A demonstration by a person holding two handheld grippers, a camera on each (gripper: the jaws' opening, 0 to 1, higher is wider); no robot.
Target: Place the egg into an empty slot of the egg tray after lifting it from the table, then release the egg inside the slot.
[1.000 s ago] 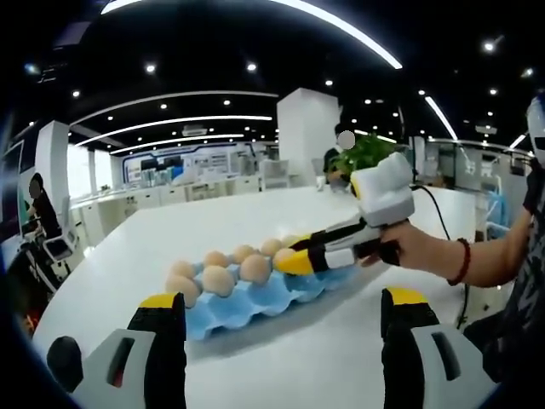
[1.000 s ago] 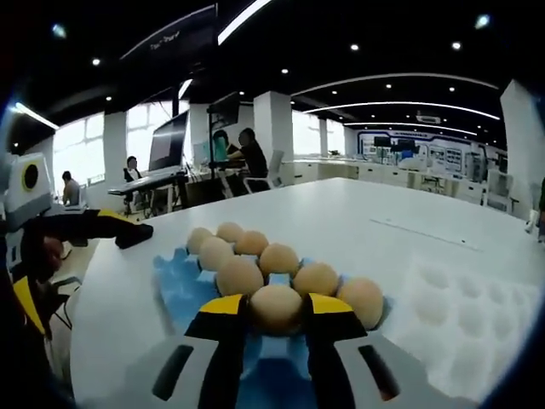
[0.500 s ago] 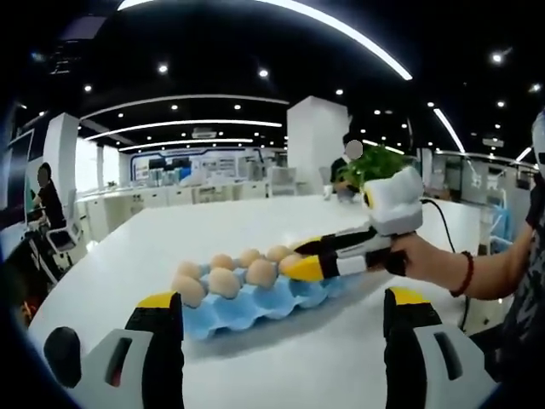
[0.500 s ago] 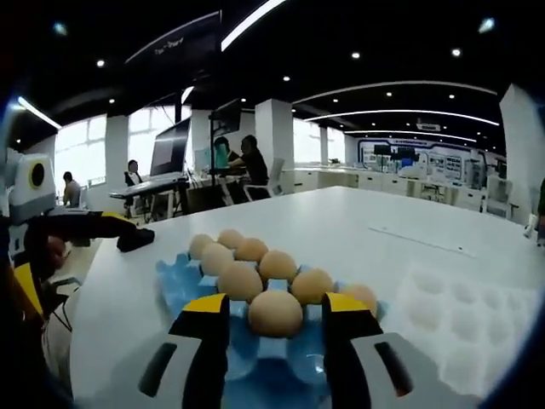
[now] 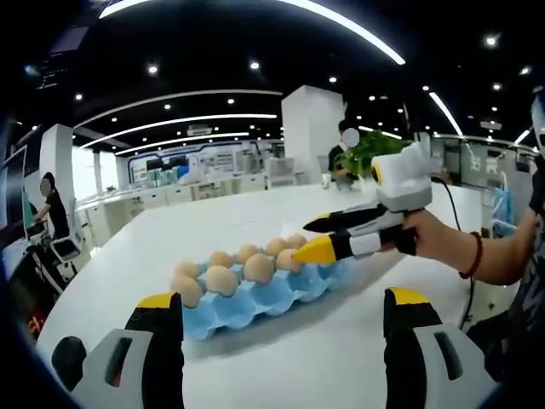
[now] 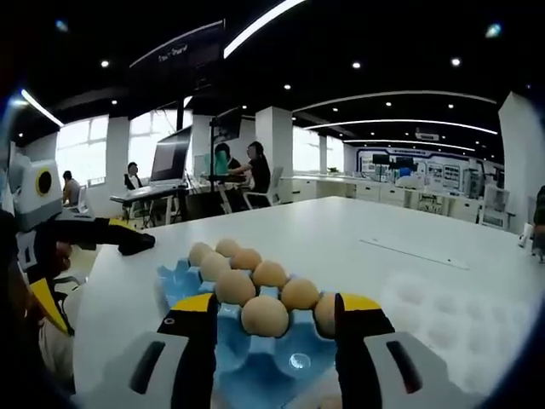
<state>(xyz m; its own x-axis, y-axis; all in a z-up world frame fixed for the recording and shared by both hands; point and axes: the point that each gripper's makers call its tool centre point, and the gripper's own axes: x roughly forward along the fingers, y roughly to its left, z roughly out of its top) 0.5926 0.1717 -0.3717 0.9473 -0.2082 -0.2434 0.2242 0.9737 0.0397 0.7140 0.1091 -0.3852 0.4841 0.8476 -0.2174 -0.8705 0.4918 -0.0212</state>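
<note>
The blue egg tray lies on the white table with two rows of brown eggs in it. The nearest egg rests in a slot, between the jaws of my right gripper but touching neither; that gripper is open. In the left gripper view the tray lies ahead, and the right gripper, held by a hand, hovers open just above the tray's right end. My left gripper stands open in front of the tray, holding nothing.
A white foam tray lies on the table to the right of the blue one. The left gripper reaches in from the left. A potted plant stands at the table's far end. People sit at desks behind.
My right gripper has opened off the egg, left it in the slot, and drawn back and up a little. The left gripper has barely moved.
</note>
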